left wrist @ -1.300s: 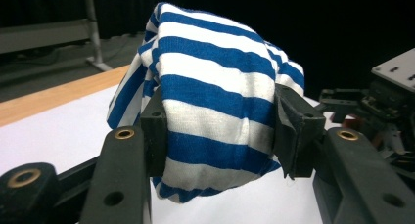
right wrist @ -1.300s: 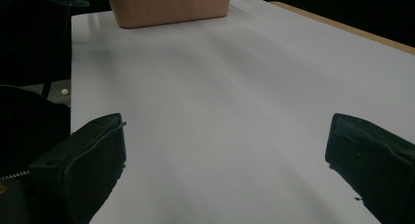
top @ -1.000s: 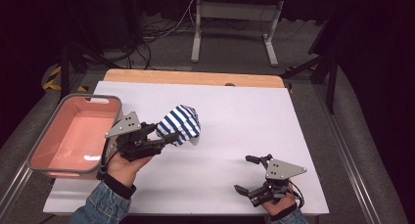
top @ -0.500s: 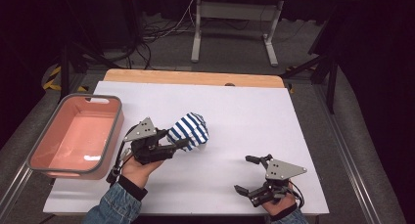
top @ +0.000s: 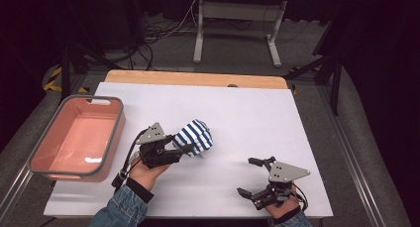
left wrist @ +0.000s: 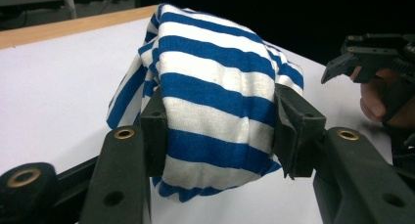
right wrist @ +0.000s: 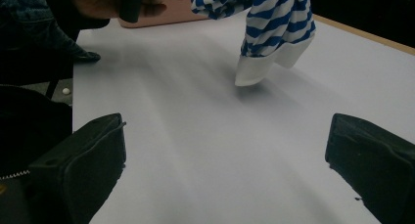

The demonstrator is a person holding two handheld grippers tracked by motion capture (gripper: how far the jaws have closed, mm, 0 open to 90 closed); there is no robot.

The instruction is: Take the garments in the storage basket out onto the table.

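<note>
My left tongs (top: 184, 148) are clamped on a bundled blue-and-white striped cloth (top: 194, 137), one jaw pressed into each side of it (the fabric bulges out above and below the jaws in the left gripper view). The cloth (left wrist: 215, 101) is held off the white bench (top: 237, 113), with a white-edged corner (right wrist: 254, 70) hanging down towards the surface; I cannot tell whether it touches. My right tongs (top: 251, 176) sit well apart from the left ones, low over the bench with the jaws spread wide and nothing between them. A pink tub (top: 115, 133) stands beyond the left tongs, on the side away from the right pair.
</note>
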